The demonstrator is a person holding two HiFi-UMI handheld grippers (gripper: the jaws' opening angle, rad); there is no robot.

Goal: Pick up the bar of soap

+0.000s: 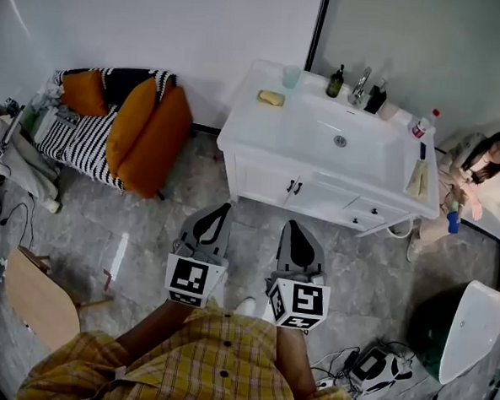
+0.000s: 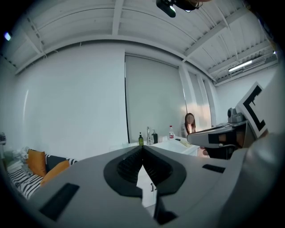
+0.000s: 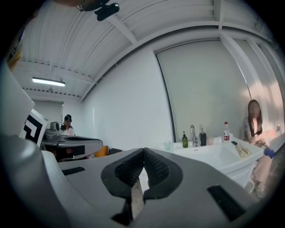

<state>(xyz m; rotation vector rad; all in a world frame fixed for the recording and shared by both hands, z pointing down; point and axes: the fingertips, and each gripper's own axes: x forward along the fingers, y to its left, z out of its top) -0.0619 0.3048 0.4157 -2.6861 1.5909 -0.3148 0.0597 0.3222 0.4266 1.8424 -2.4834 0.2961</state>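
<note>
A yellow bar of soap (image 1: 271, 97) lies on the back left corner of the white sink cabinet (image 1: 262, 145), beside a clear cup (image 1: 290, 76). Both grippers hover over the floor in front of the cabinet, well short of the soap. My left gripper (image 1: 219, 212) is shut with nothing between its jaws, whose tips meet in the left gripper view (image 2: 142, 149). My right gripper (image 1: 294, 229) is shut and empty too, its tips touching in the right gripper view (image 3: 144, 152). The soap cannot be made out in either gripper view.
On the sink's back edge stand a green bottle (image 1: 335, 82), a tap (image 1: 359, 86), a dark dispenser (image 1: 375, 99) and a red-capped bottle (image 1: 421, 124). A person (image 1: 476, 171) crouches right of the cabinet. A striped sofa with orange cushions (image 1: 140, 129) stands left. Cables and gear (image 1: 375, 367) lie on the floor.
</note>
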